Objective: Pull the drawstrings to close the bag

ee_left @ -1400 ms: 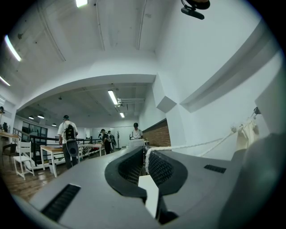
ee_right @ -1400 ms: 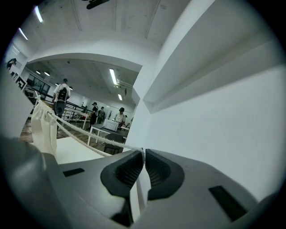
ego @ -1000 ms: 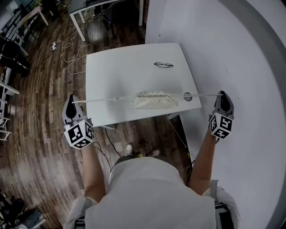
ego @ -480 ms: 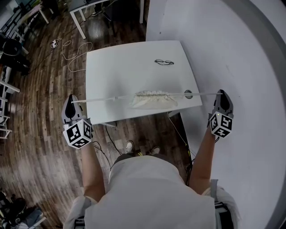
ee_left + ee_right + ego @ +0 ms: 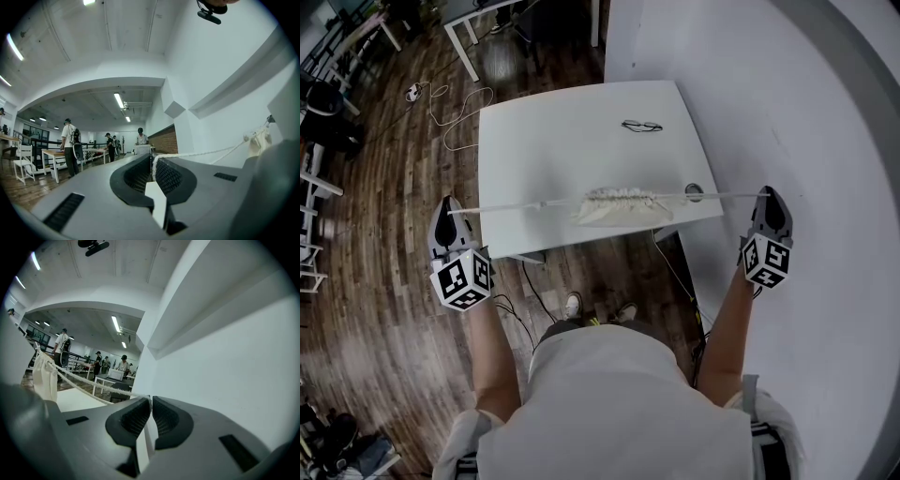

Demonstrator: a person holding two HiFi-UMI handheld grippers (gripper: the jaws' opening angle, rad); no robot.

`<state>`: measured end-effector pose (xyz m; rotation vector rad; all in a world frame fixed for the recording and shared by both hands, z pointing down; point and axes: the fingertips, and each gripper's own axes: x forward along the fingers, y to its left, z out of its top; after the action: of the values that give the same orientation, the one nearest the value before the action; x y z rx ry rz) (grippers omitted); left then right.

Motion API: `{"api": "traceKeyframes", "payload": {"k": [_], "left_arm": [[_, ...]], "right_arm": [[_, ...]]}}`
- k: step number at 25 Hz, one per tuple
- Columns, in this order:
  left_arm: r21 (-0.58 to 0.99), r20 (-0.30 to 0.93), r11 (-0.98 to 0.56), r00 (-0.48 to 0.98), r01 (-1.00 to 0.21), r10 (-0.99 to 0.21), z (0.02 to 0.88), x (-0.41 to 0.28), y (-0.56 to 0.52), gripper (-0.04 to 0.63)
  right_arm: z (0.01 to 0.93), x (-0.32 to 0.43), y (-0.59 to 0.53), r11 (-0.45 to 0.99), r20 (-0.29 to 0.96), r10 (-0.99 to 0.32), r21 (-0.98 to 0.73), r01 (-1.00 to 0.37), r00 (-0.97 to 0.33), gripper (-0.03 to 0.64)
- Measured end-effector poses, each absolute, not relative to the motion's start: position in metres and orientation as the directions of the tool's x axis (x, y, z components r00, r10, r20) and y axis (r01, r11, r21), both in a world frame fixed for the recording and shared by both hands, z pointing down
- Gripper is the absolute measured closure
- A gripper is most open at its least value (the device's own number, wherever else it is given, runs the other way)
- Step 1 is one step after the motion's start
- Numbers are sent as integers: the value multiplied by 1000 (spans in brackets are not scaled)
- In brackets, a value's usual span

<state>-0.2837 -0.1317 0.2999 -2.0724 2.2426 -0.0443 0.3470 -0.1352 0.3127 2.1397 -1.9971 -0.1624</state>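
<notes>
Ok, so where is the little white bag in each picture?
Head view: the bag sits in the middle, over the near edge of the table.
Left gripper view: the bag is small, at the far right.
Right gripper view: the bag is at the left edge.
Shared landmark: the taut drawstring, running from the bag to the shut jaws in every view.

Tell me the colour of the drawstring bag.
Off-white, a cream cloth. The bag shows best in the head view.

A white table (image 5: 581,150) stands on dark wood floor (image 5: 375,356) beside a white wall (image 5: 806,94).
</notes>
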Motion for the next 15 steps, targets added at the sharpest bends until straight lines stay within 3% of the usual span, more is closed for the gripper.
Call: {"api": "traceKeyframes", "payload": {"k": [15], "left_arm": [[-84,-51,62,-58,-995,-997,294,-257,-127,575]], "right_arm": [[301,375,-122,-70,43,-996,247,-966,83,574]]}}
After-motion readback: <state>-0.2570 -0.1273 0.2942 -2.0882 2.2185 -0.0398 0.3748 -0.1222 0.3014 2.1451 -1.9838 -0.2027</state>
